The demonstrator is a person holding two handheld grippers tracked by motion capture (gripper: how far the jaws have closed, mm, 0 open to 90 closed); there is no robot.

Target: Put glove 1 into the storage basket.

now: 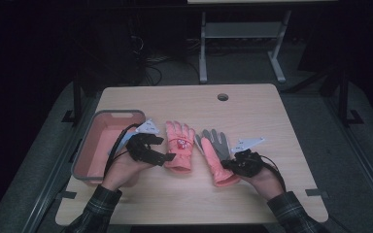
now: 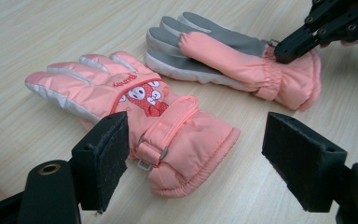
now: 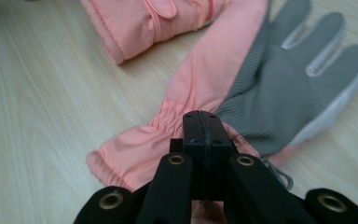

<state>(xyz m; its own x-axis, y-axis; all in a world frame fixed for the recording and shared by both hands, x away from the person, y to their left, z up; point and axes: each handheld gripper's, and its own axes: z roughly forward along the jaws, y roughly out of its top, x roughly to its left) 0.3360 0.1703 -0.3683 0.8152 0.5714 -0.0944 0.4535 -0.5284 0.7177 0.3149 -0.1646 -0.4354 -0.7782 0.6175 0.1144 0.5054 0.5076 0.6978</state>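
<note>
Two pink gloves are laid mid-frame on the wooden table (image 1: 272,116) in the high view. Nearest, lower right, the right gripper (image 1: 234,165) is seen with jaws shut at the cuff of the palm-up glove (image 1: 216,153); fabric pinched or not cannot be told. Left of centre, the left gripper (image 1: 167,156) is held wide open just beside the back-up glove (image 1: 179,144). Farther left, a pink bin (image 1: 102,141) is set.
</note>
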